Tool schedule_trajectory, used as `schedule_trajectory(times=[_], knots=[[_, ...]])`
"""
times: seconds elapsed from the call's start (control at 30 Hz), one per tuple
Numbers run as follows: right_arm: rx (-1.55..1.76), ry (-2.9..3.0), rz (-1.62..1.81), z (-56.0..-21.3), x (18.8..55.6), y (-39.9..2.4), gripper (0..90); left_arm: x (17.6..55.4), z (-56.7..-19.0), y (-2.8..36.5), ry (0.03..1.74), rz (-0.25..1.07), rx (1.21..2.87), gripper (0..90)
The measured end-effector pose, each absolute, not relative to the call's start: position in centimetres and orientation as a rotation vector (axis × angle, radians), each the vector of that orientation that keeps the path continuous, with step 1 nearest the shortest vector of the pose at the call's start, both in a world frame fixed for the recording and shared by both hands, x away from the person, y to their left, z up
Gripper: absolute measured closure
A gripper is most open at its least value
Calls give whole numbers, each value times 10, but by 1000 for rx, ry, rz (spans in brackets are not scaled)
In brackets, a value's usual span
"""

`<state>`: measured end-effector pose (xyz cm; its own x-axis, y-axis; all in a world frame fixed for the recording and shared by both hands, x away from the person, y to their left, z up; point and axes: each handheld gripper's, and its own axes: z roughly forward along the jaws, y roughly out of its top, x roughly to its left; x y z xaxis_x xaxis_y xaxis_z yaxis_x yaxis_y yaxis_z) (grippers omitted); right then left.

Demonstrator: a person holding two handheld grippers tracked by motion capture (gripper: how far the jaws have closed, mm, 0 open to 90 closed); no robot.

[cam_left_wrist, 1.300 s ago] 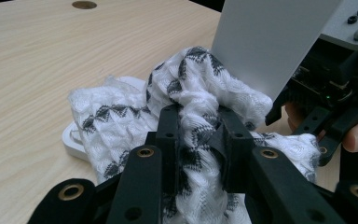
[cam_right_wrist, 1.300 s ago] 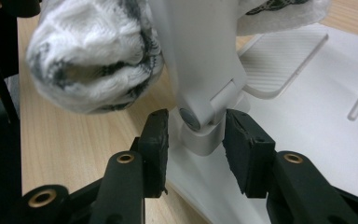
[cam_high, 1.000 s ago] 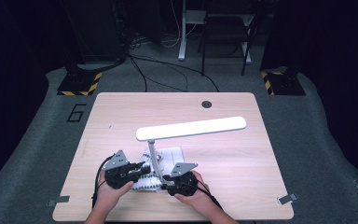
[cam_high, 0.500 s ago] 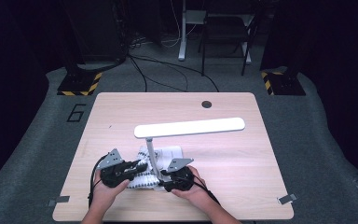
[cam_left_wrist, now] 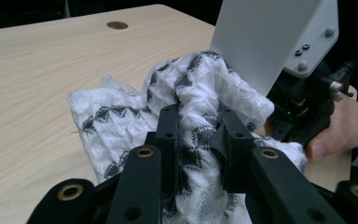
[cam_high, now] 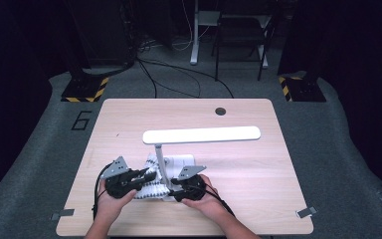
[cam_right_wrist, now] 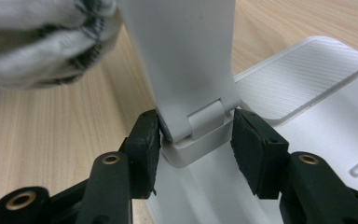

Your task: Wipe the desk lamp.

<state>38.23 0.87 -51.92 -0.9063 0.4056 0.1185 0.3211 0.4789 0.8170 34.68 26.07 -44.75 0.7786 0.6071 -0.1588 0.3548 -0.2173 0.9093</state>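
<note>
A white desk lamp stands on the table, its long head (cam_high: 201, 135) level above a thin stem (cam_high: 160, 162) and a flat base (cam_high: 181, 162). A white cloth (cam_left_wrist: 121, 121) with black zigzags lies bunched against the stem. My left gripper (cam_left_wrist: 198, 123) is shut on a fold of this cloth (cam_high: 149, 181). My right gripper (cam_right_wrist: 196, 135) straddles the hinge at the foot of the stem (cam_right_wrist: 182, 56). Its jaws have just been opening: the right pad (cam_right_wrist: 251, 149) stands a little off the hinge and the left pad sits close against it. In the high view the right gripper (cam_high: 173, 185) is at the base's front edge.
The lamp's ribbed base plate (cam_right_wrist: 307, 70) runs off to the right of the hinge. A round cable hole (cam_high: 221, 111) sits near the table's far edge. Bare wood (cam_high: 258, 174) lies right of the lamp. Small metal tabs (cam_high: 305, 212) mark the front corners.
</note>
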Motion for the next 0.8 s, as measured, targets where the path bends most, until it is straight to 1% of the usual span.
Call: schedule_trajectory(times=[0.3, 0.47, 0.8], knots=[[660, 2622, 1408, -519, 381, 9, 533, 344, -430, 258, 704, 290, 1815, 733], [662, 2627, 1401, -518, 381, 9, 548, 344, -415, 258, 684, 294, 1803, 734], [677, 2622, 1396, -518, 379, 9, 550, 339, -374, 255, 641, 327, 1811, 734]])
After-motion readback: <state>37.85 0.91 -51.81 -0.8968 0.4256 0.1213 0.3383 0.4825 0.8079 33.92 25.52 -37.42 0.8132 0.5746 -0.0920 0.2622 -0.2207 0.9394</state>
